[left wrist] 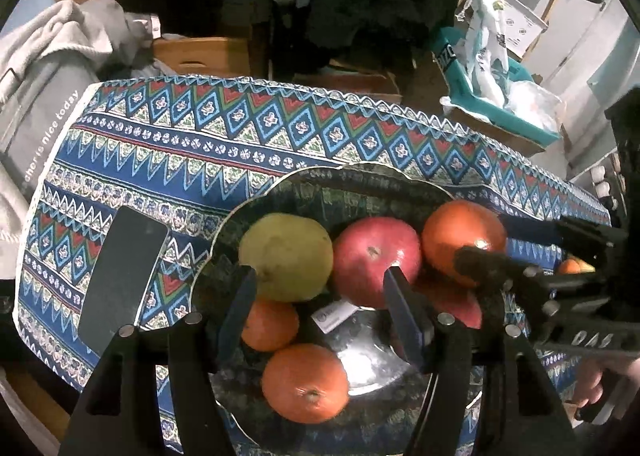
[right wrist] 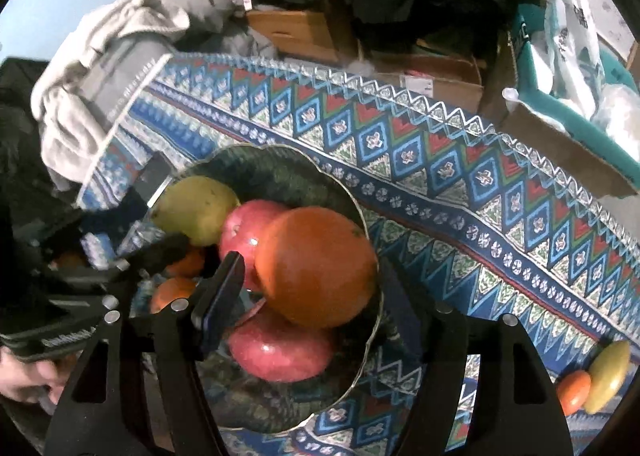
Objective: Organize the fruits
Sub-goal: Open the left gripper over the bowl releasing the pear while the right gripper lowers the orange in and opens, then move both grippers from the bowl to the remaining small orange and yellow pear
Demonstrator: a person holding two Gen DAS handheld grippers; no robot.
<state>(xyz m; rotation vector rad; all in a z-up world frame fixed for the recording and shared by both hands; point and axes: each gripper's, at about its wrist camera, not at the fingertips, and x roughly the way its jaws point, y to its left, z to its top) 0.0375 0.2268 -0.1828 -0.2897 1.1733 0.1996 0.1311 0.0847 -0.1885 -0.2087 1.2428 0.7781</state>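
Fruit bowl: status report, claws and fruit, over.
Left claw open over bowl. Right claw open around big orange. Two fruits outside on cloth. Phone beside bowl.

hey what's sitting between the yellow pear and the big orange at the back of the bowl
A red apple lies between the pear and the big orange inside the bowl, touching both. The left wrist view shows it best.

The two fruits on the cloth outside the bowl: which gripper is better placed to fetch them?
Right. The orange and yellow fruit lie beside the right gripper; the left gripper hangs open over the bowl.
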